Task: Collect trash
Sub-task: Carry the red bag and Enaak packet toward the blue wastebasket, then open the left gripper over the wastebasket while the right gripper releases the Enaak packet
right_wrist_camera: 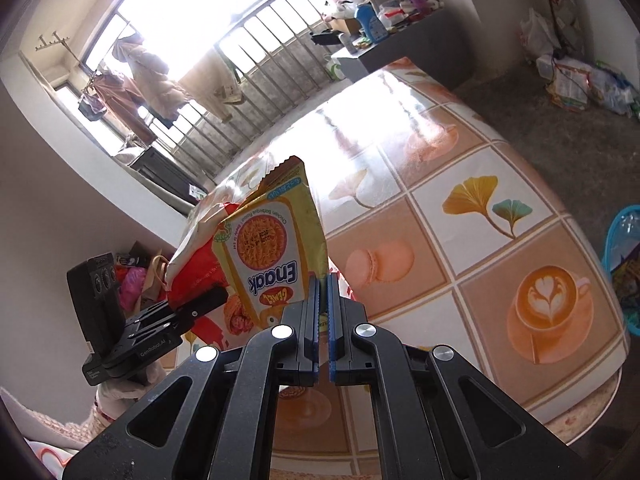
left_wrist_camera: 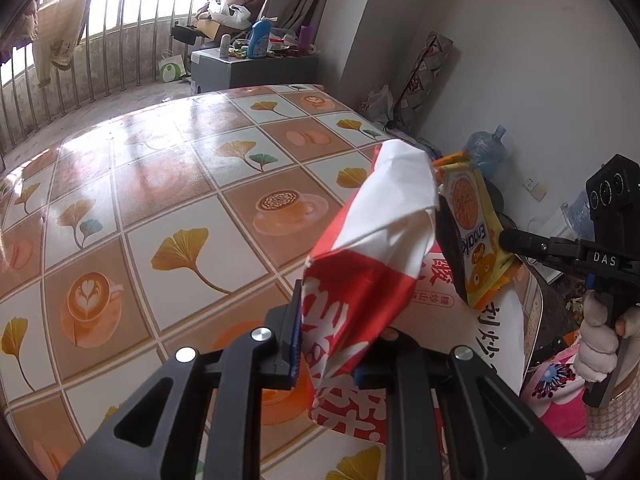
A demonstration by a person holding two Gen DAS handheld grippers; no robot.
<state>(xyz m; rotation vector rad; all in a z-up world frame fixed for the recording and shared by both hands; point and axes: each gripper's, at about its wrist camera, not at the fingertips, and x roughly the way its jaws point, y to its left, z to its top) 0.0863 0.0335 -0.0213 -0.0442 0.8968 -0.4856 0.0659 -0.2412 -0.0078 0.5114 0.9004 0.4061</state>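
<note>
In the left wrist view, the left gripper (left_wrist_camera: 332,344) fills the bottom centre of the frame, its black fingers pointing up and away over the table (left_wrist_camera: 160,184). Its jaws are clamped on the lower part of a red and white paper bag (left_wrist_camera: 372,248), which rises from the fingers toward the middle right of the frame and stands open at the top, lifted clear of the tabletop.

At the right edge of the same view, a hand in a pale glove (left_wrist_camera: 600,344) grips the handle of the right gripper (left_wrist_camera: 504,240), which reaches in horizontally from the right. Its tips pinch the lower corner of a yellow Enaak snack packet (left_wrist_camera: 476,232), and the packet hangs tilted right against the bag's mouth, just behind the white upper part of the bag.

In the right wrist view, the right gripper (right_wrist_camera: 323,320) comes up from the bottom centre, its blue pads nearly together with the packet's (right_wrist_camera: 272,248) edge between them. The packet stands above the fingers in the centre left, its printing upside down. The bag (right_wrist_camera: 196,256) sits just left of it, and the left gripper (right_wrist_camera: 208,300) enters from the lower left, angled up to the right, holding the bag's red part.

The table (right_wrist_camera: 480,240), with its leaf and coffee-cup pattern, spreads across the right half of the frame below both grippers.
</note>
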